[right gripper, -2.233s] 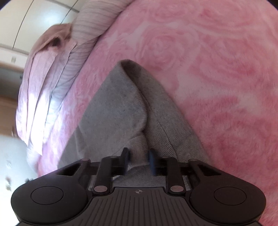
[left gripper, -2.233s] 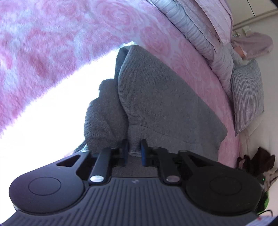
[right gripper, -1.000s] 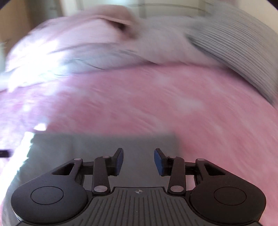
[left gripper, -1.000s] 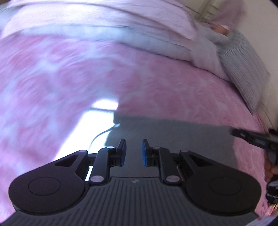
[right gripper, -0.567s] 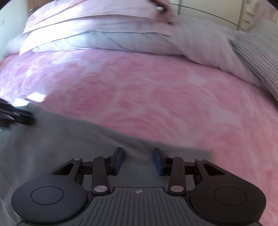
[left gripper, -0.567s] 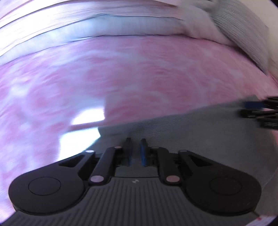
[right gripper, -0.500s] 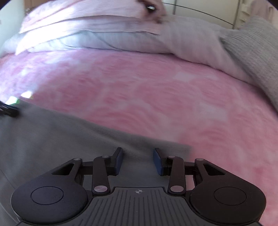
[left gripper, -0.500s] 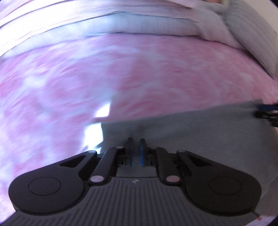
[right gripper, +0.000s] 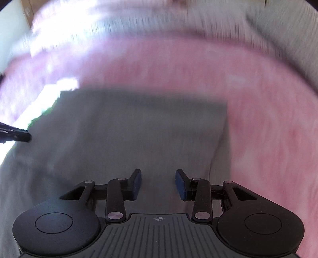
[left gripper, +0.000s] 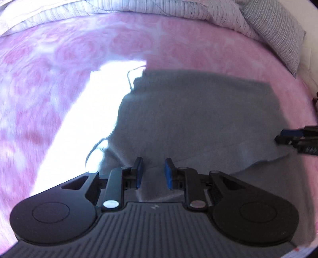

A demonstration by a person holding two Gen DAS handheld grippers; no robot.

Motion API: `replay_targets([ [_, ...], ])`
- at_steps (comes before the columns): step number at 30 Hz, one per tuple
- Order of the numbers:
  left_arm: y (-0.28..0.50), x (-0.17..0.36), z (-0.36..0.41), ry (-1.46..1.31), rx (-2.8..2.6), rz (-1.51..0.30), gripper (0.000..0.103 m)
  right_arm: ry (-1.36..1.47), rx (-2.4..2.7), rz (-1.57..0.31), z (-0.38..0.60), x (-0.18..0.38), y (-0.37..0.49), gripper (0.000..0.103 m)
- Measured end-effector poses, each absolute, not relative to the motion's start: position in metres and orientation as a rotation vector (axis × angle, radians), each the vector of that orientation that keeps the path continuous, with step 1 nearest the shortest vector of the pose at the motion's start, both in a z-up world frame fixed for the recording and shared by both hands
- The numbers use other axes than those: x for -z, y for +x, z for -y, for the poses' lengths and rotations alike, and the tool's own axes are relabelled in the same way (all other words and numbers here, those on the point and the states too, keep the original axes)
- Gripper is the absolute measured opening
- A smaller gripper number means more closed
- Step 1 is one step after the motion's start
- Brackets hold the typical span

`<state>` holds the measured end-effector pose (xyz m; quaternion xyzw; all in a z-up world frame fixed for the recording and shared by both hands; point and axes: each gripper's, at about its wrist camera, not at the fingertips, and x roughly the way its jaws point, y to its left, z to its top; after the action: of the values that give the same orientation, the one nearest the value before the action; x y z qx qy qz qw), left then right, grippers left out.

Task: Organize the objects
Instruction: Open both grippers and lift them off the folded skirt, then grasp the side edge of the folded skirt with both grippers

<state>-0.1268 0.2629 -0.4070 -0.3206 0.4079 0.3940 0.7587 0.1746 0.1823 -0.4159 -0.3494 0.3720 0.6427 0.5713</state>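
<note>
two grippers: my left gripper and right gripper both gape wide, holding nothing, low in frame over the soft grey knit sweater, lying mid-frame on the fuzzy pink rose blanket.

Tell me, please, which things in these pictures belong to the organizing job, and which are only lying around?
Part of the job:
- grey garment, spread on the bed
- left hand-held gripper, open over the garment's near edge
- right hand-held gripper, open, above the garment

Only lying around:
- pink blanket under the garment
- striped duvet at the far side
- grey checked pillow
</note>
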Motion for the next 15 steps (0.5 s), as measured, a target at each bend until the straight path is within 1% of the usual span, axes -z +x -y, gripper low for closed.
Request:
replay_targets([
  [1,-0.128,0.406,-0.264,-0.711,-0.858,-0.889,0.020,-0.780,-1.520,-0.869,-0.178,0.416,0.178,0.035],
  [4,-0.128,0.398,-0.283,-0.715,-0.849,-0.919,0.022,-0.817,-1.526,-0.948,-0.195,0.409,0.187,0.035],
  [5,-0.130,0.393,-0.290,-0.678,-0.858,-0.920,0.021,-0.833,-1.526,-0.940,-0.201,0.404,0.192,0.035],
  [7,-0.135,0.387,-0.308,-0.623,-0.865,-0.916,0.023,-0.824,-1.551,-0.867,-0.208,0.395,0.206,0.036],
  [9,-0.143,0.387,-0.336,-0.619,-0.873,-0.905,0.026,-0.797,-1.553,-0.859,-0.224,0.393,0.229,0.038],
  [11,-0.151,0.393,-0.363,-0.673,-0.858,-0.878,0.030,-0.727,-1.544,-0.921,-0.244,0.397,0.258,0.039],
  [15,-0.166,0.414,-0.412,-0.813,-0.856,-0.840,0.034,-0.539,-1.556,-1.107,-0.278,0.410,0.307,0.040],
])
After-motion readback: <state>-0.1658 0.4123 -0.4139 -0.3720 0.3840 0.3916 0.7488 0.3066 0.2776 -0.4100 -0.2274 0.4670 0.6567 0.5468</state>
